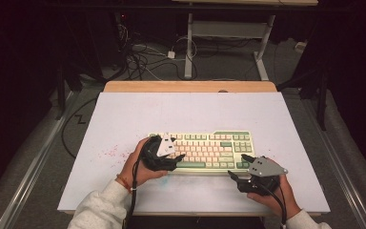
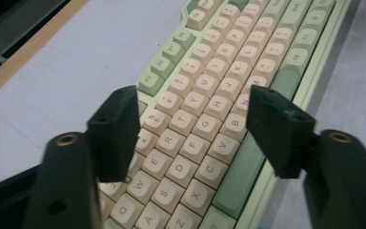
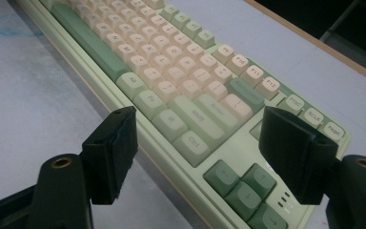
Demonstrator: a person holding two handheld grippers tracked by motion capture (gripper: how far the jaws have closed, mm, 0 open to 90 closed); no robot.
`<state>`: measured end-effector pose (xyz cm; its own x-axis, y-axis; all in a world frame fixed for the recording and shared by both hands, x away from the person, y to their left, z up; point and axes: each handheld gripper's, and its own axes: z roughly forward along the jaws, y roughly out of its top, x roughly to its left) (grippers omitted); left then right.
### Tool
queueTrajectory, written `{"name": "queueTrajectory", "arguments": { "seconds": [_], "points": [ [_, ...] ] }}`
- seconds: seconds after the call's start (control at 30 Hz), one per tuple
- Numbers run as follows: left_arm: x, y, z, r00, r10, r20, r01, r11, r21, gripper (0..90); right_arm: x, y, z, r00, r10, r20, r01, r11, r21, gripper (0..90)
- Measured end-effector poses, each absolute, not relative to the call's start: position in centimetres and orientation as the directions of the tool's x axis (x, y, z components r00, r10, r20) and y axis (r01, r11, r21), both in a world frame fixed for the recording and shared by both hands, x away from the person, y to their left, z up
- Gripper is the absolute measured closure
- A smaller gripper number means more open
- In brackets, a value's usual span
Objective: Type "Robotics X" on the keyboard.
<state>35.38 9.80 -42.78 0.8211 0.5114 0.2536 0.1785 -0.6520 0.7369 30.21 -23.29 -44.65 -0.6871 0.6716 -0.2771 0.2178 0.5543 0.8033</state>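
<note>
High view: a pale green keyboard lies flat near the middle of the white counter, its long side running left to right. The left gripper hangs over the keyboard's left end, and the right gripper sits just off its near right corner, above the counter.

In the left gripper view the fingers stand wide apart and released, grasping nothing. The letter keys lie below and between them, and the green space bar runs beneath the right-hand finger. No finger presses on a key there.

In the right gripper view the fingers are likewise spread and hold nothing. The keyboard's near right corner with its dark green arrow keys lies between them; one finger hangs over bare counter, the other over the keyboard's end.
</note>
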Motion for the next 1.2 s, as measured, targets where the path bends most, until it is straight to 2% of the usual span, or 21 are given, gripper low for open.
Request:
{"name": "queueTrajectory", "arguments": {
  "seconds": [0.13, 0.27, 0.57, 0.9, 1.0, 1.2],
  "points": [
    [35.0, 10.5, -42.9, 0.816, 0.514, 0.263, 0.168, -0.647, 0.743, 23.3, 30.3, -23.3, -44.7, -0.685, 0.676, -0.272, 0.225, 0.550, 0.804, 29.7],
    [34.6, 11.2, -43.0, 0.803, 0.527, 0.278, 0.157, -0.637, 0.754, 21.8, 30.4, -23.3, -44.8, -0.685, 0.677, -0.270, 0.228, 0.550, 0.803, 30.0],
    [33.5, 13.2, -43.4, 0.765, 0.565, 0.310, 0.153, -0.627, 0.764, 20.6, 30.4, -23.3, -44.8, -0.684, 0.679, -0.267, 0.230, 0.548, 0.804, 30.7],
    [32.5, 15.2, -44.1, 0.742, 0.591, 0.318, 0.167, -0.621, 0.766, 20.4, 30.7, -23.4, -44.6, -0.687, 0.678, -0.260, 0.234, 0.546, 0.804, 37.0],
    [32.2, 15.7, -44.6, 0.740, 0.593, 0.318, 0.180, -0.630, 0.756, 20.1, 30.8, -23.3, -44.6, -0.688, 0.679, -0.256, 0.234, 0.541, 0.808, 41.0],
    [31.5, 16.8, -45.2, 0.727, 0.608, 0.321, 0.208, -0.639, 0.740, 19.7, 31.3, -23.2, -44.0, -0.702, 0.674, -0.231, 0.239, 0.528, 0.815, 63.5]
  ]
}}
